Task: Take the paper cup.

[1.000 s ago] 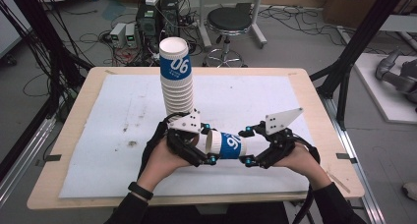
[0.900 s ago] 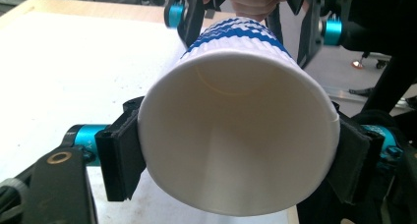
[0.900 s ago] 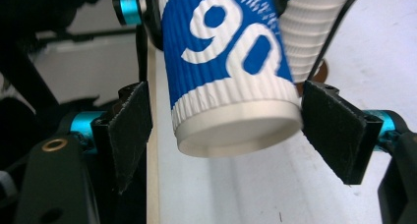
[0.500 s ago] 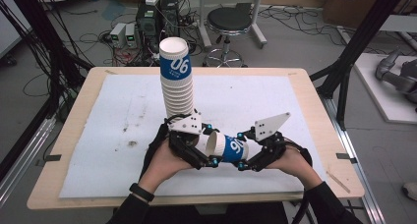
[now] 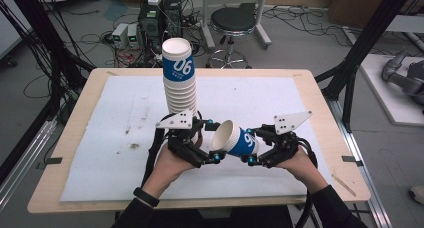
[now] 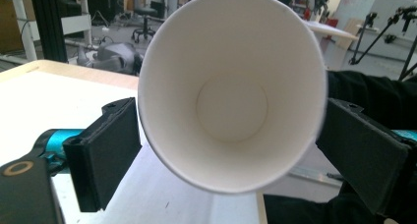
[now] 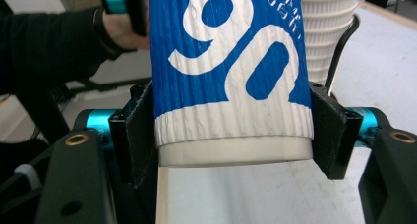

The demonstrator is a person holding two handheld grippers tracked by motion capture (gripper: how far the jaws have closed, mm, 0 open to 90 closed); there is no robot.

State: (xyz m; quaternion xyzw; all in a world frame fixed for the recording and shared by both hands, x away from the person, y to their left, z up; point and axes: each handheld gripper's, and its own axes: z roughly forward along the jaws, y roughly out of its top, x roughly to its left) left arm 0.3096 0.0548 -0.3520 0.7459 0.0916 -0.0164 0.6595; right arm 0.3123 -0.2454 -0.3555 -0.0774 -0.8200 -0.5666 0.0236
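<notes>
Nearest me, the person's forearms come in over the front edge of the desk [image 5: 320, 103], one hand-held gripper per hand, both low above the white sheet [image 5: 100, 138] that covers most of the desk top.

Right hand-held gripper [image 5: 257, 155] is clenched on a paper cup [image 5: 235, 138]: blue sleeve w/ white "06", ribbed, lying roughly level, base toward the right hand, open mouth toward the left one. In the right gripper view the two black pads [image 7: 140, 135] press on both sides of the cup [image 7: 231, 76] near its base, right where blue meets the white band.

Left hand-held gripper [image 5: 210, 143] is released; jaws have just been opening. In the left gripper view the cup [image 6: 231, 91] mouth sits between the black pads [image 6: 105, 150] w/ a slim gap at each side, so no squeeze from this one; you look straight down the white inside to the round bottom. So cup = in the air between the two hands, just above the sheet, front-centre of the desk.

Just behind the left hand stands a cup stack [image 5: 179, 83], upright on the sheet, approx mid-desk, top cup w/ the same blue "06". The stack [image 7: 329, 32] also shows in the right gripper view behind the held cup.

Beyond the desk: a black stool [image 5: 232, 25], boxes of electronics [image 5: 155, 20] and cables on the floor.
</notes>
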